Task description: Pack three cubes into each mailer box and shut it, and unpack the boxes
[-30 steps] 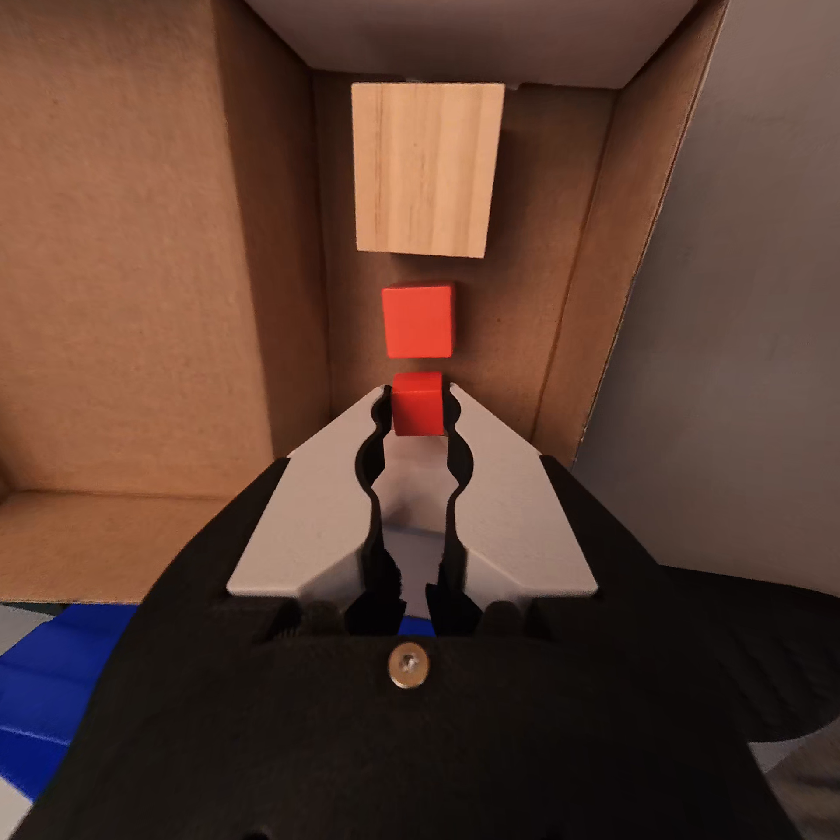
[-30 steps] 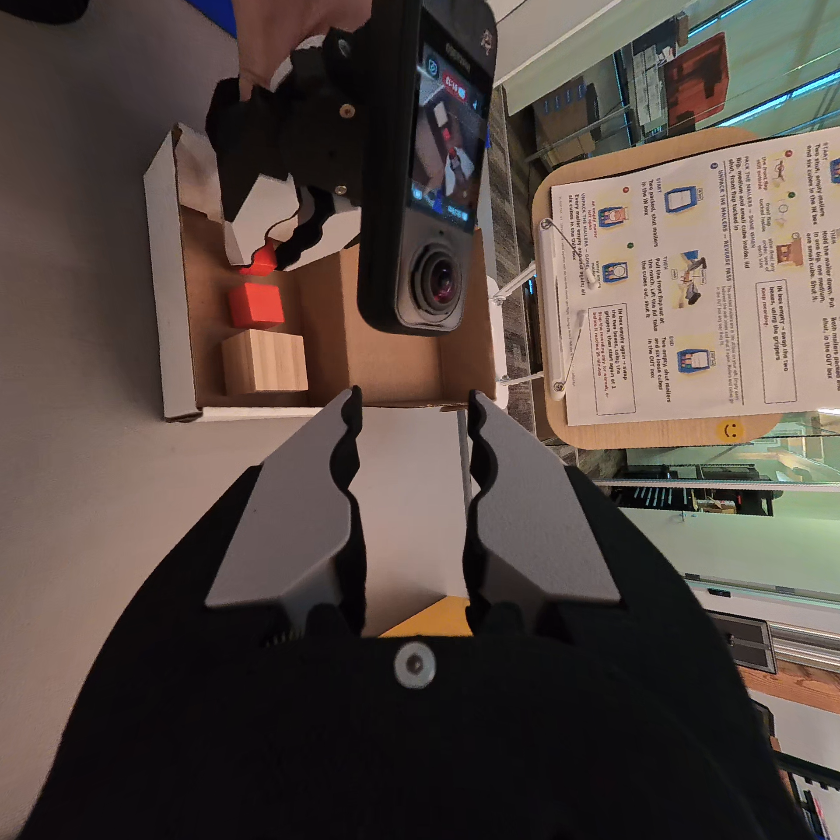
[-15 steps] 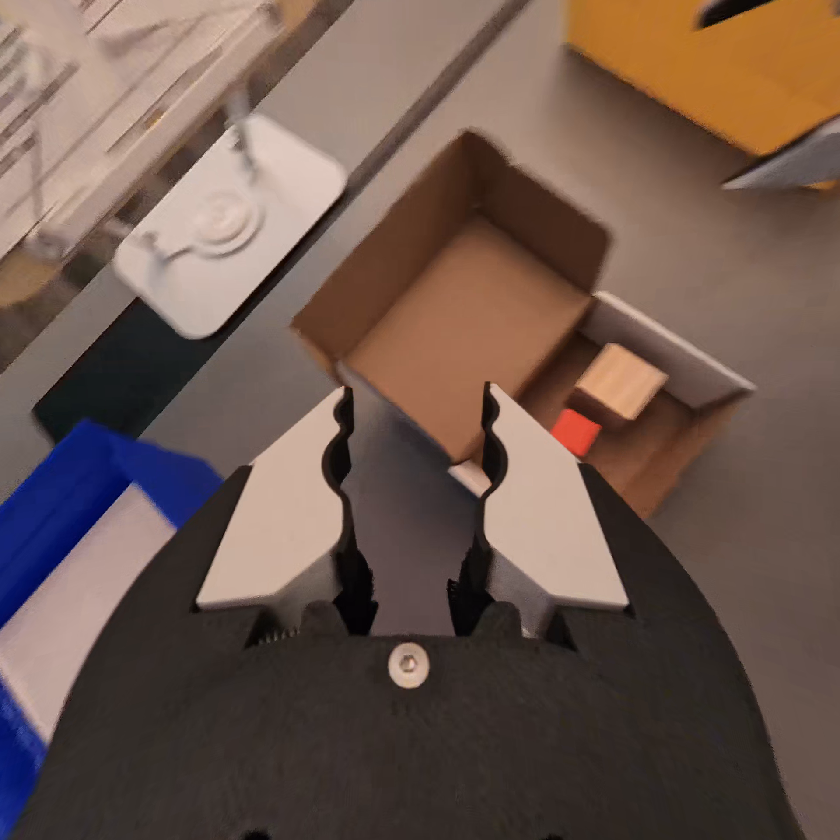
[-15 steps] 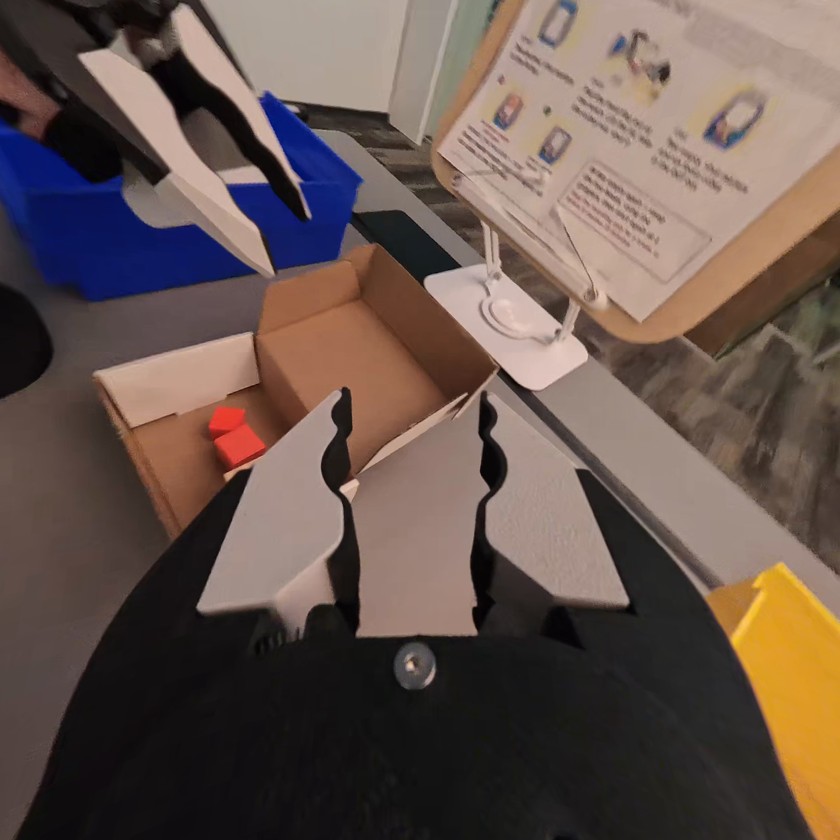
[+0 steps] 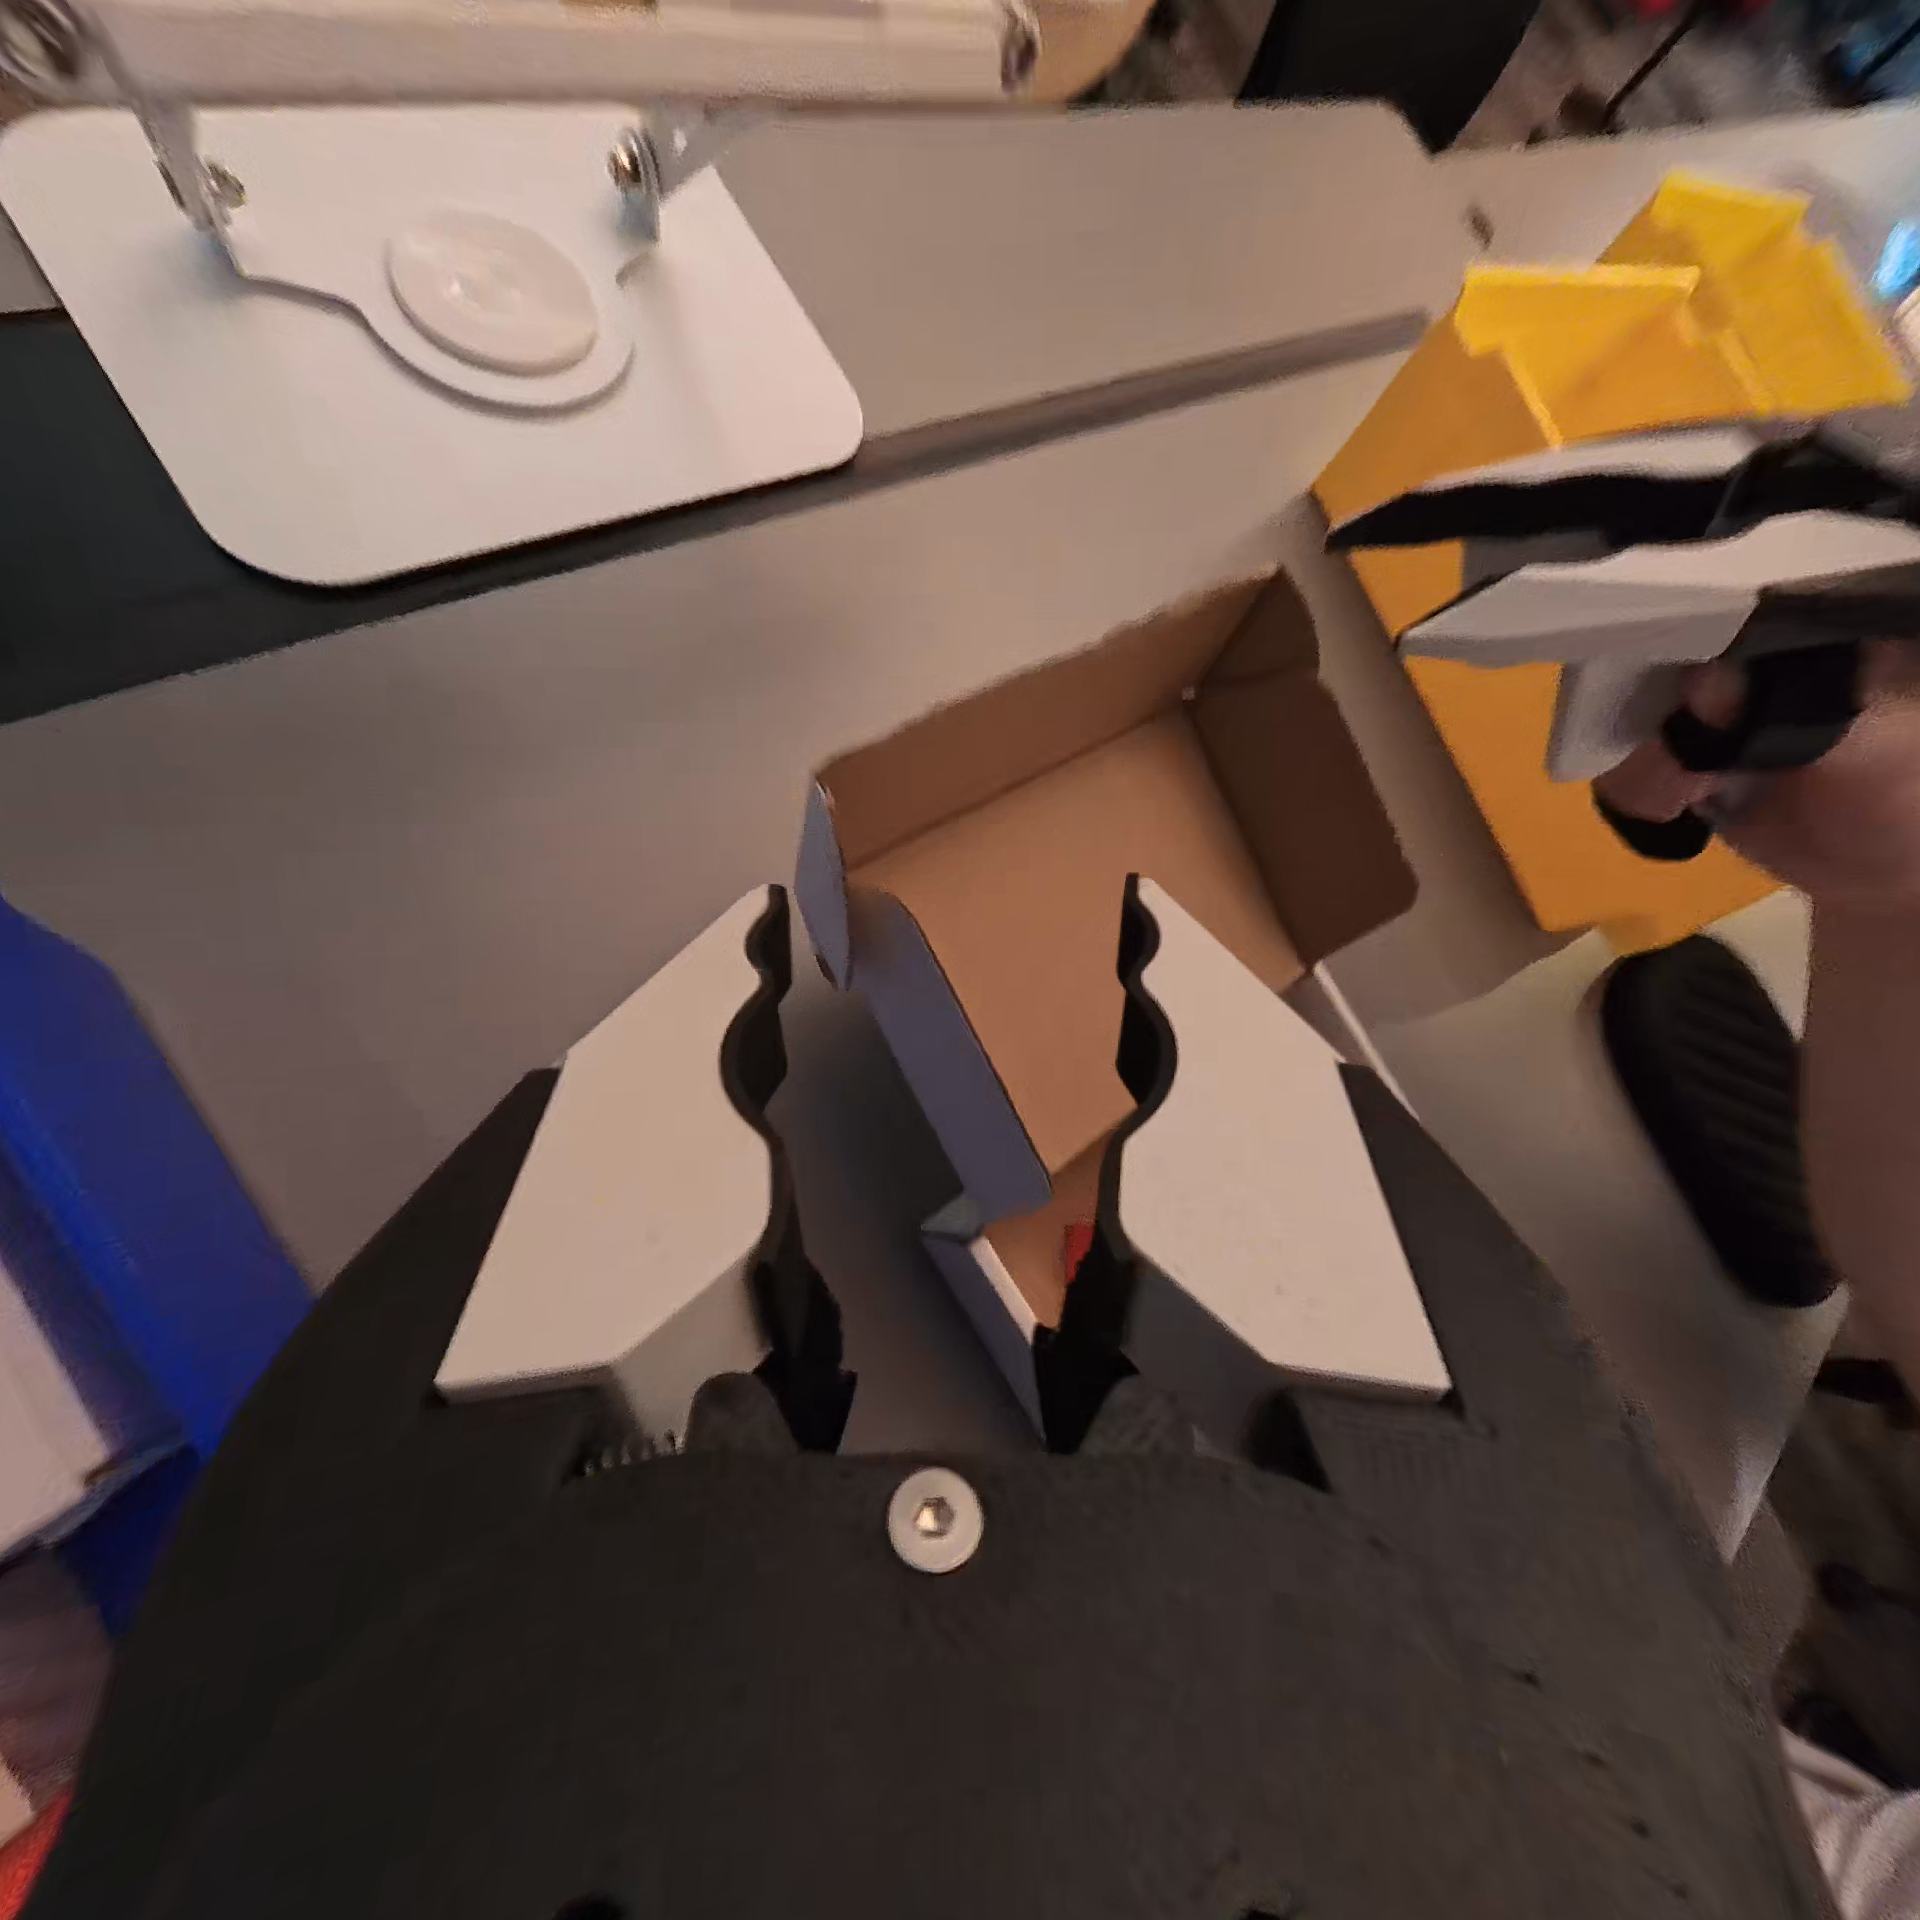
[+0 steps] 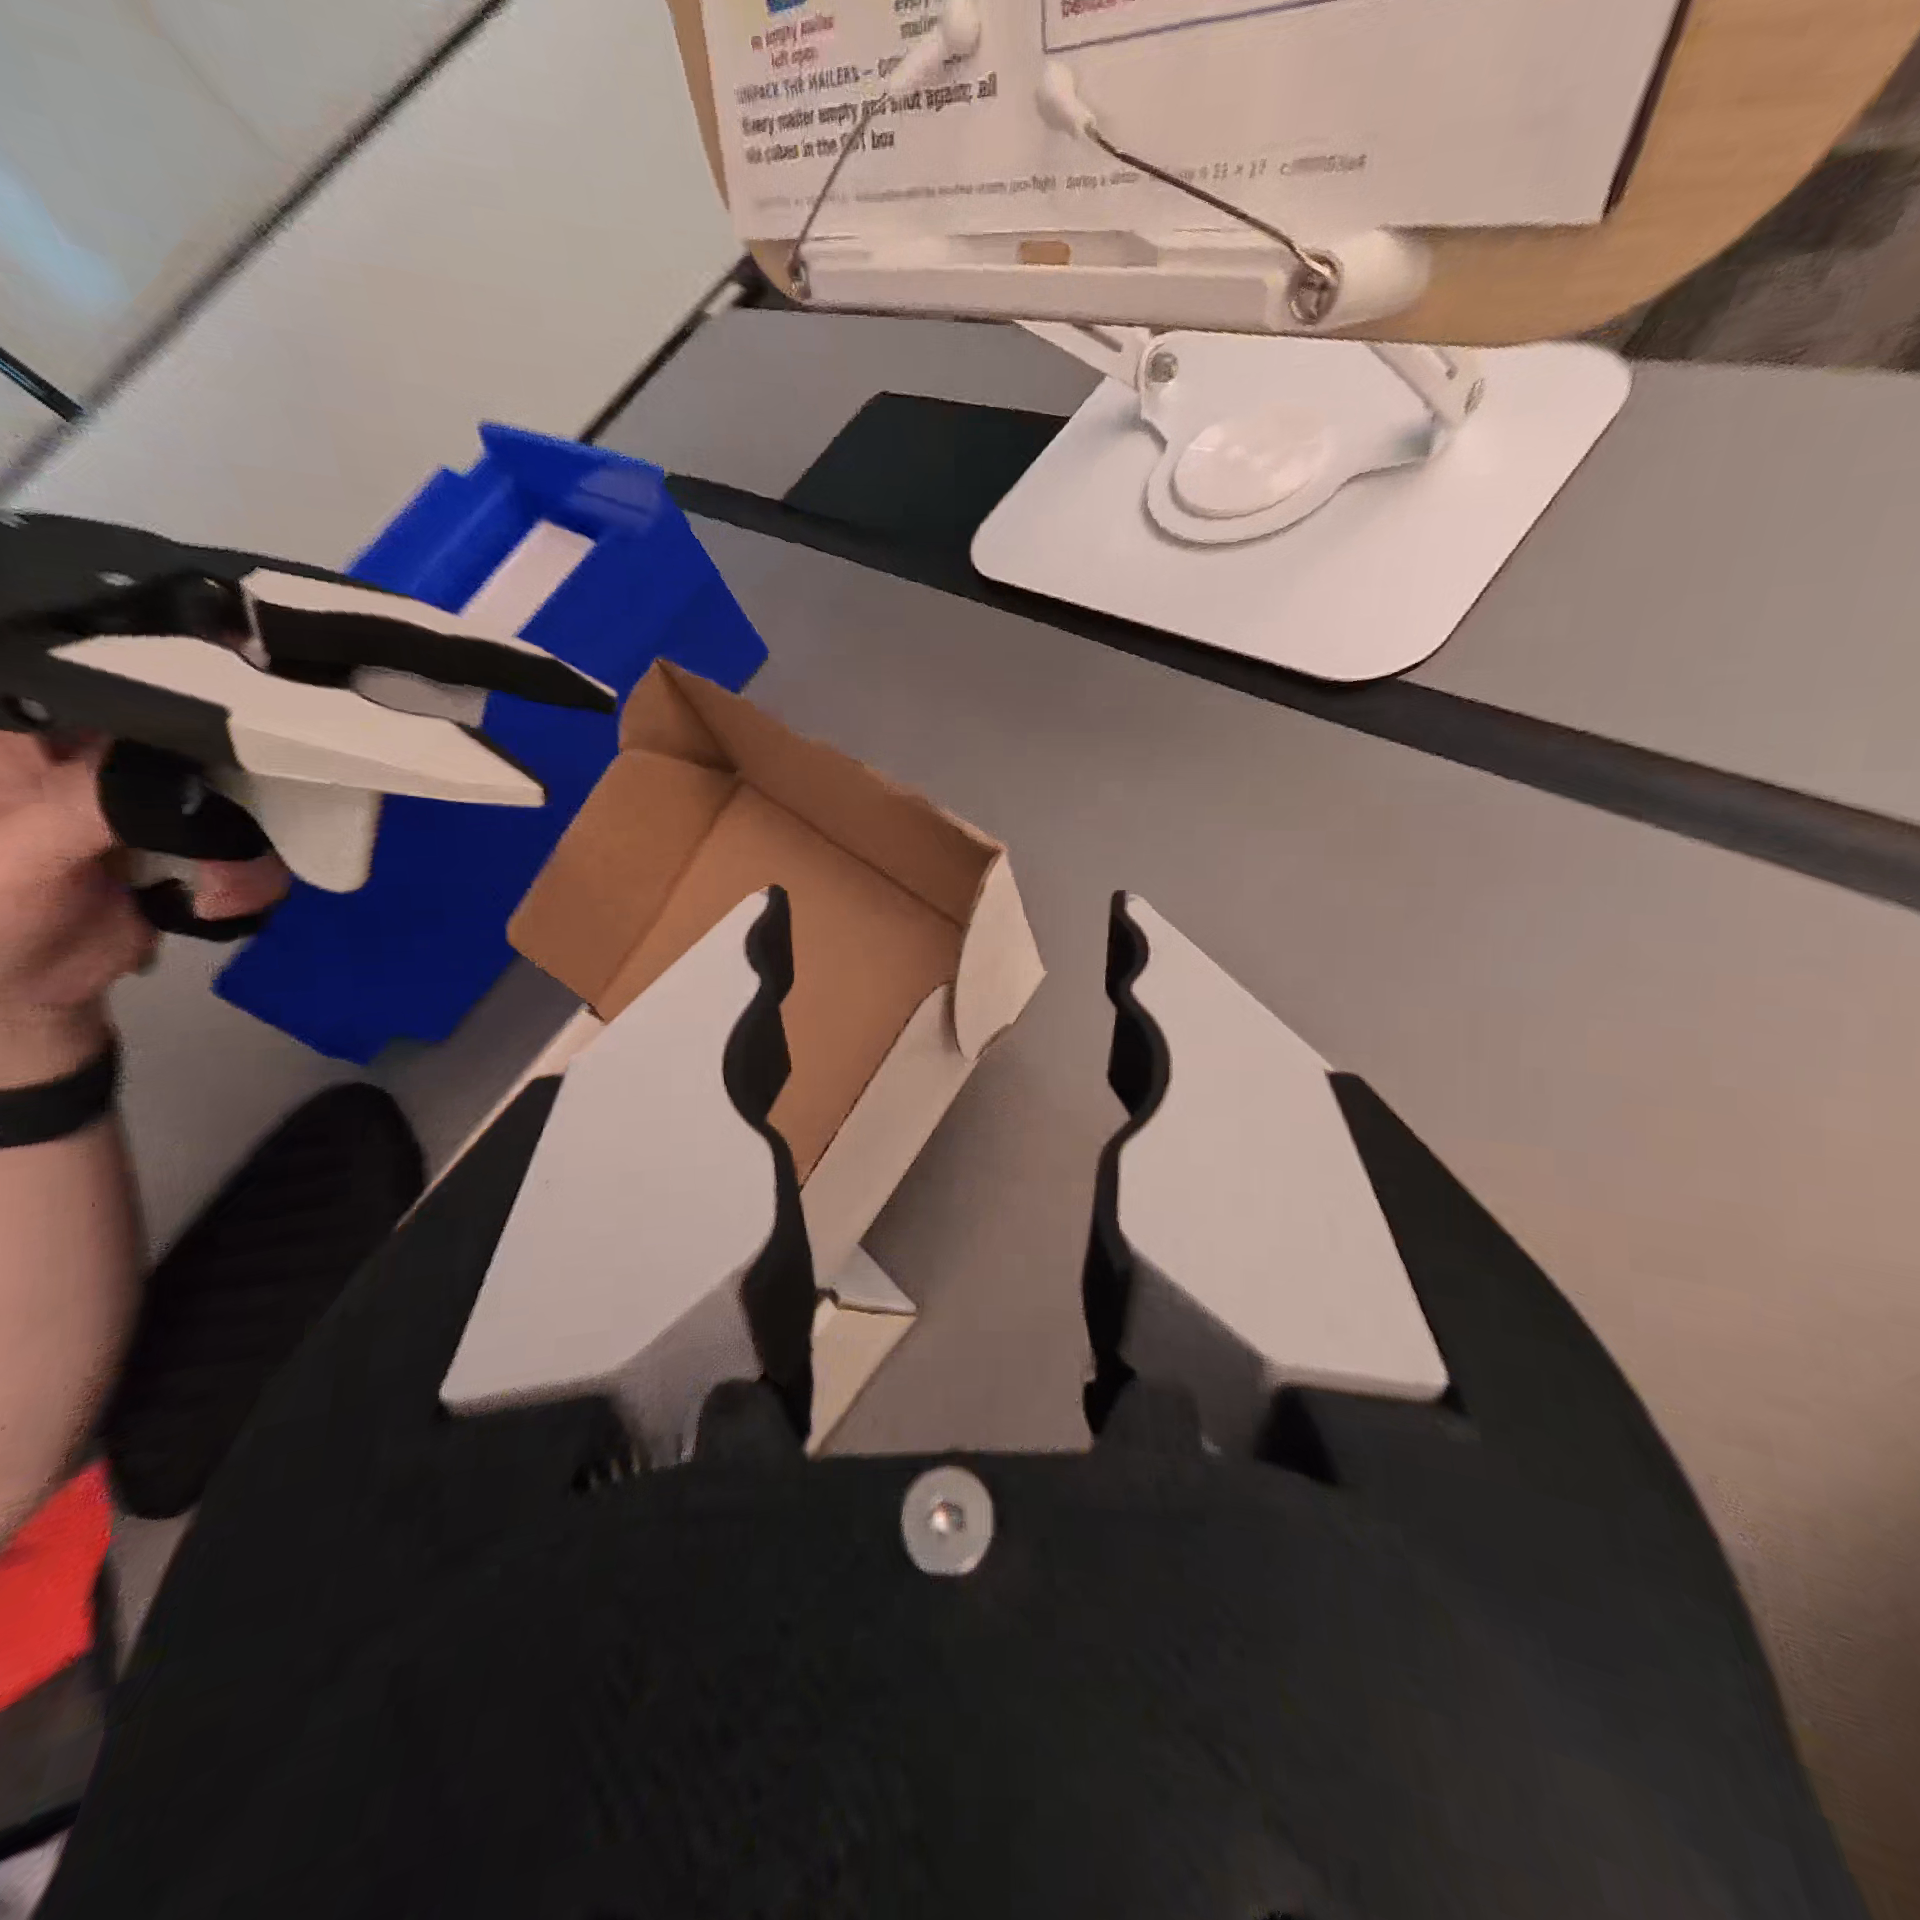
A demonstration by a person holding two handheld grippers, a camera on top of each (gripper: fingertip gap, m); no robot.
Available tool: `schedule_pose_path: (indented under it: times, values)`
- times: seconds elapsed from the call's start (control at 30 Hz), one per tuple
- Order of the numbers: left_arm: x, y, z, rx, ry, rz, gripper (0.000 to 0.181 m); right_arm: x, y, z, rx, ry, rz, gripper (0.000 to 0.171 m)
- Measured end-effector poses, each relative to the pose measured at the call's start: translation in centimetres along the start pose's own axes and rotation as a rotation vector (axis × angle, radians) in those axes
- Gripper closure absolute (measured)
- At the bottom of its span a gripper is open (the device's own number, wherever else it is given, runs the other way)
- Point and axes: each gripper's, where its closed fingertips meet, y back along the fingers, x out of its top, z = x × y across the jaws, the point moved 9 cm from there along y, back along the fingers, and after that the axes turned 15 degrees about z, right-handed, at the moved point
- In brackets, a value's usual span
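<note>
I see a grey counter (image 6: 1455, 935) filling most of both views, with a dark strip running along its far side. A pale wall sits far left in the right wrist view. On the far edge stands a white stand (image 6: 1299, 499) carrying a wooden board with a printed sheet; its top is cut off. A blue bin (image 6: 499, 831) sits on the left and a yellow bin (image 5: 1579, 582) on the right, both partly cropped.

The mailer box (image 5: 1091, 883) lies open in the middle of the counter, brown inside, white outside, its lid tilted up toward the far side. My left claw (image 5: 951, 904) hangs above the box's near-left wall, jaws spread wide, holding nothing. My right claw (image 6: 945, 914) hovers over the box's right edge, equally wide and empty.

Inside the box I can make out only a red sliver (image 5: 1078, 1247) beside a finger; the rest of the contents are hidden behind the claws. Both views are blurred.
</note>
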Motion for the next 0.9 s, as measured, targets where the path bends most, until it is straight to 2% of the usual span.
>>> schedule_pose_path:
  times: [0.13,0.33,0.53,0.67,0.9]
  values:
    - [1.6,-0.6,-1.7,-0.012,0.043,0.047,0.12,0.0,-0.9,1.2,0.057,-0.121,-0.024,0.117]
    - [0.3,-2.4,-2.7,0.002,0.035,-0.112,0.134,0.0,-2.0,1.9,0.035,-0.103,-0.147,0.119]
    - [-0.7,-3.3,-2.8,-0.044,0.084,-0.139,0.155,-1.2,-3.2,1.3,0.09,-0.159,-0.218,0.14]
    - [-0.3,-1.8,-2.1,-0.054,0.06,-0.07,0.16,-0.7,-2.1,0.1,0.118,-0.142,-0.16,0.145]
    - [-0.6,2.3,1.3,-0.049,-0.054,0.02,0.163,-0.1,1.7,-3.2,0.165,-0.07,-0.076,0.143]
